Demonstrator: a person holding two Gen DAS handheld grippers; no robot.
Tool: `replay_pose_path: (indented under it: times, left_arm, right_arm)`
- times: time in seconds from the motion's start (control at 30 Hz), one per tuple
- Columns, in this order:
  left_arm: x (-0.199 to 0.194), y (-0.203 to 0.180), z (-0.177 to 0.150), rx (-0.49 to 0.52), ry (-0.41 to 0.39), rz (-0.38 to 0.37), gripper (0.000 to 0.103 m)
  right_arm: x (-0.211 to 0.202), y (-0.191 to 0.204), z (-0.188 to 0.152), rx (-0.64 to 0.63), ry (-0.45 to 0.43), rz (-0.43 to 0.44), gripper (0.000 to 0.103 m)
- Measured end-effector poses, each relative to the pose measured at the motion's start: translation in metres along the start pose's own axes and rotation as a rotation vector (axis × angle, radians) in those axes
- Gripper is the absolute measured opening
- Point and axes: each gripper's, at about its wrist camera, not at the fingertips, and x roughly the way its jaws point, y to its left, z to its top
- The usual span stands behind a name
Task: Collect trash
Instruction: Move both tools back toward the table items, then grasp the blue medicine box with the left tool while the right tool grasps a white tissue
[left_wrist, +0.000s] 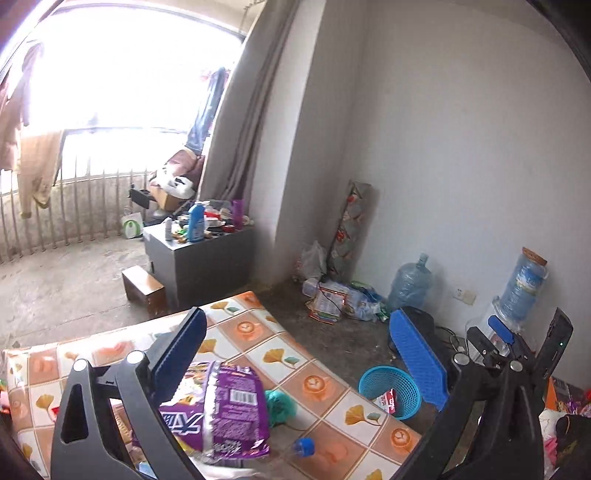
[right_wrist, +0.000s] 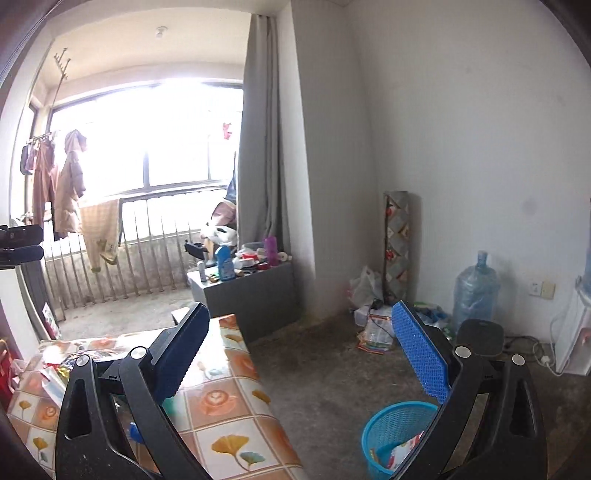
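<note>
Left wrist view: left gripper (left_wrist: 299, 354) has its jaws spread wide, nothing between the pads. Below it sits the table (left_wrist: 328, 417) with a tiled cloth of leaf and coffee-cup prints. On the table, a purple snack bag (left_wrist: 225, 406) lies just beside the near-left finger, apart from the pad as far as the view shows. A teal crumpled thing (left_wrist: 279, 404) lies on the table touching the bag's right edge; blurred, could be a wrapper or cloth. A clear bottle with a blue cap (left_wrist: 304, 446) lies on its side near the table's front edge. Off the table's right edge, on the floor, stands a blue mesh basket (left_wrist: 400, 387) with a red-white wrapper (left_wrist: 388, 400) inside. The right gripper (left_wrist: 524, 332) shows beyond the basket, jaws apart, empty. More litter (left_wrist: 340, 299) is piled on the floor at the wall, well past the table's far corner, with a water jug (left_wrist: 410, 282) beside it.

Right wrist view: right gripper (right_wrist: 303, 350) has jaws wide apart, holding nothing. The table (right_wrist: 236, 417) is under its left finger; the blue basket (right_wrist: 391, 432) stands on the floor right of the table, partly behind the right finger, with a wrapper (right_wrist: 404, 448) in it. Shiny wrappers (right_wrist: 62, 365) lie at the table's far left side. A grey cabinet (right_wrist: 255, 291) stands beyond the table's far end.
</note>
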Motion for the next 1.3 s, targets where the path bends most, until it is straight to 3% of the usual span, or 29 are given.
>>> replay_pose_path:
  times: [0.23,0.4,0.53,0.7,0.8,0.9,0.97,1.13,1.3]
  left_arm:
    - [-0.052,0.068,-0.034,-0.129,-0.009,0.130,0.097]
    - [-0.057,0.104,-0.070,-0.241,0.057,0.124,0.097]
    - [-0.046,0.116,-0.098,-0.300,0.124,0.119,0.095]
    - [-0.035,0.128,-0.120,-0.353,0.164,0.096,0.082]
    - [-0.030,0.141,-0.132,-0.394,0.193,0.114,0.067]
    - [-0.025,0.156,-0.143,-0.449,0.228,0.101,0.051]
    - [-0.022,0.164,-0.149,-0.476,0.245,0.092,0.041]
    - [-0.026,0.173,-0.160,-0.525,0.262,0.055,0.028]
    - [-0.034,0.178,-0.168,-0.552,0.267,0.040,0.021]
  right_arm:
    - [0.022,0.042,-0.002,0.031,0.099,0.235,0.095]
    - [0.035,0.069,-0.013,0.071,0.214,0.385,0.093]
    - [0.038,0.099,-0.024,0.070,0.311,0.503,0.083]
    - [0.035,0.138,-0.037,0.050,0.429,0.634,0.062]
    - [0.037,0.162,-0.047,0.007,0.498,0.714,0.048]
    - [0.038,0.183,-0.060,-0.035,0.565,0.789,0.041]
    - [0.037,0.193,-0.067,-0.078,0.588,0.799,0.039]
    - [0.044,0.210,-0.071,-0.128,0.618,0.809,0.037]
    - [0.056,0.221,-0.084,-0.123,0.693,0.846,0.013]
